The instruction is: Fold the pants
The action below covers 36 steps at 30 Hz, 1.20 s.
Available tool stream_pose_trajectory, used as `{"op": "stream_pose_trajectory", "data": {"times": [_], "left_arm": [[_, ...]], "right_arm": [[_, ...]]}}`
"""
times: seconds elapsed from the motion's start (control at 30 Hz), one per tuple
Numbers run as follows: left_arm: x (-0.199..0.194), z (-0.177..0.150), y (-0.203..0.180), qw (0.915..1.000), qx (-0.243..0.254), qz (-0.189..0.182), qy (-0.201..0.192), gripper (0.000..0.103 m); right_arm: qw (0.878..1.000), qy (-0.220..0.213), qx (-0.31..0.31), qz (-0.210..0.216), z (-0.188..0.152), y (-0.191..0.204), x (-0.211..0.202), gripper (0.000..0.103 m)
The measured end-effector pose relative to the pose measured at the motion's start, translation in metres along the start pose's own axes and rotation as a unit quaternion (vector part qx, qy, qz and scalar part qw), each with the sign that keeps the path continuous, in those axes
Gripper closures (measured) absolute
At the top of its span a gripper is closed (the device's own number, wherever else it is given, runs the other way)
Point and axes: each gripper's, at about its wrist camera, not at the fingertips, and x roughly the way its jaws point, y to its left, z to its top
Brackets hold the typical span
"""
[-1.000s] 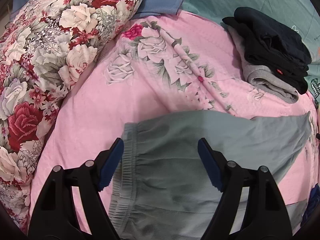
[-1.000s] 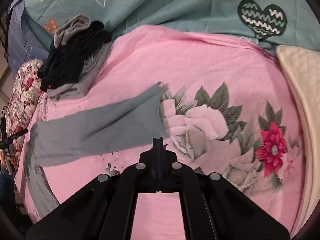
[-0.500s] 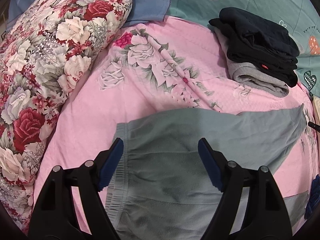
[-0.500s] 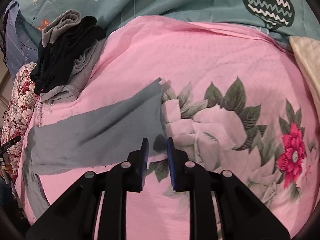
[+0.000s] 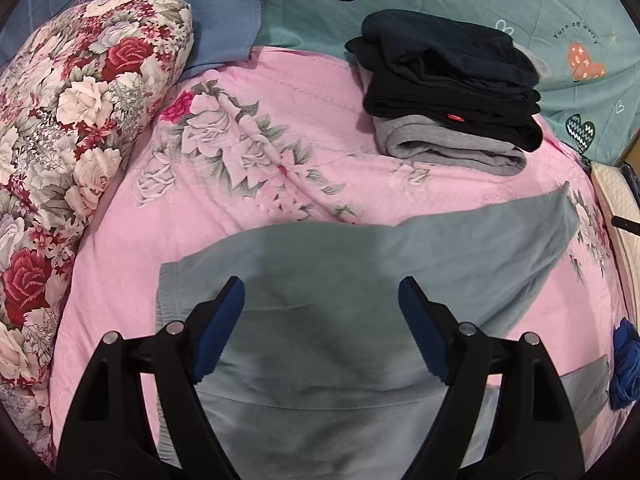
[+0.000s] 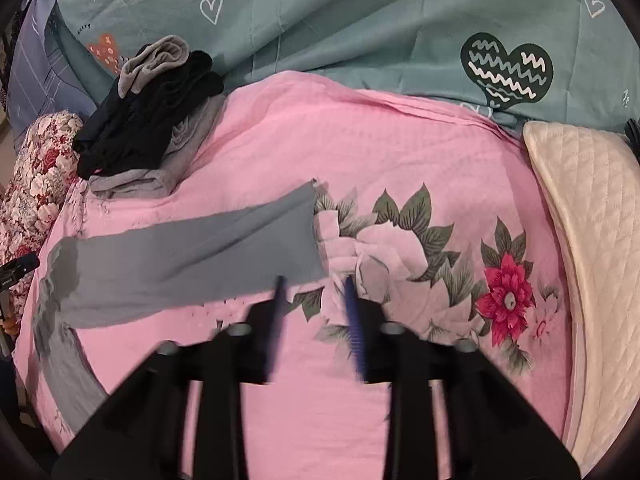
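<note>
Grey-green pants (image 5: 320, 280) lie flat on a pink floral bedspread (image 5: 260, 140). Their elastic waistband (image 5: 168, 300) is at the left in the left wrist view, and one leg stretches right to its cuff. My left gripper (image 5: 320, 300) hovers open over the waist area with nothing between its fingers. In the right wrist view the same leg (image 6: 192, 256) runs leftward, and its cuff edge (image 6: 316, 236) lies just ahead of my right gripper (image 6: 314, 284). That gripper is open a little, blurred by motion, and holds nothing.
A stack of folded black and grey clothes (image 5: 448, 88) sits at the back of the bed. A floral pillow (image 5: 72, 128) lies on the left and a cream quilted pad (image 6: 592, 240) on the right. A teal heart-print sheet (image 6: 360, 20) covers the far side.
My right gripper went from shut to open and came closer to the leg's cuff. The left gripper stayed open and drew back slightly, showing more of the bed.
</note>
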Motion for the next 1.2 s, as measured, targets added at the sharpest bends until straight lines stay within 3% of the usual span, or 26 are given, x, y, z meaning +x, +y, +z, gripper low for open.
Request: {"op": "stream_pose_trajectory", "data": {"times": [0.17,0.23,0.33,0.47,0.73,0.83,0.93,1.0,1.03,1.1,1.2], "left_arm": [[-0.008,-0.003,0.006,0.9999,0.003,0.016,0.003,0.022],[-0.011,-0.003,0.013,0.9997,-0.001,0.026,0.002,0.020],[-0.009,-0.001,0.022,0.9992,-0.011,0.038,0.005,0.018],[-0.001,0.000,0.021,0.9992,-0.018,0.031,0.016,0.018],[-0.018,-0.004,-0.004,0.9998,0.016,-0.006,-0.006,0.018],[-0.024,-0.007,-0.006,0.9997,0.022,-0.012,-0.009,0.018],[-0.027,-0.014,-0.007,0.9994,0.031,-0.012,-0.008,0.018],[-0.026,-0.018,-0.004,0.9994,0.032,-0.009,-0.002,0.018],[-0.024,-0.019,-0.002,0.9995,0.031,-0.008,0.003,0.018],[-0.022,-0.021,0.004,0.9996,0.028,-0.007,0.008,0.018],[-0.018,-0.021,0.015,0.9997,0.019,0.012,0.012,0.017]], "right_arm": [[1.000,0.024,0.001,-0.002,0.004,0.001,0.054,0.053],[0.999,0.029,0.011,0.013,0.003,-0.003,0.070,0.059],[0.999,0.044,0.007,0.028,0.000,0.000,0.078,0.099],[0.998,0.045,0.032,0.035,0.001,-0.003,0.052,0.099],[0.997,0.043,0.070,0.015,0.002,0.000,-0.024,0.099],[0.996,0.063,0.069,-0.011,-0.008,0.000,-0.025,0.099],[0.991,0.107,0.079,-0.025,-0.036,-0.010,-0.002,0.097],[0.978,0.192,0.066,-0.056,-0.067,-0.013,0.032,0.093],[0.976,0.200,0.055,-0.063,-0.077,-0.012,0.039,0.093],[0.981,0.179,0.070,-0.029,-0.077,-0.017,0.031,0.070],[0.989,0.116,0.090,-0.006,-0.061,-0.026,0.015,0.063]]}}
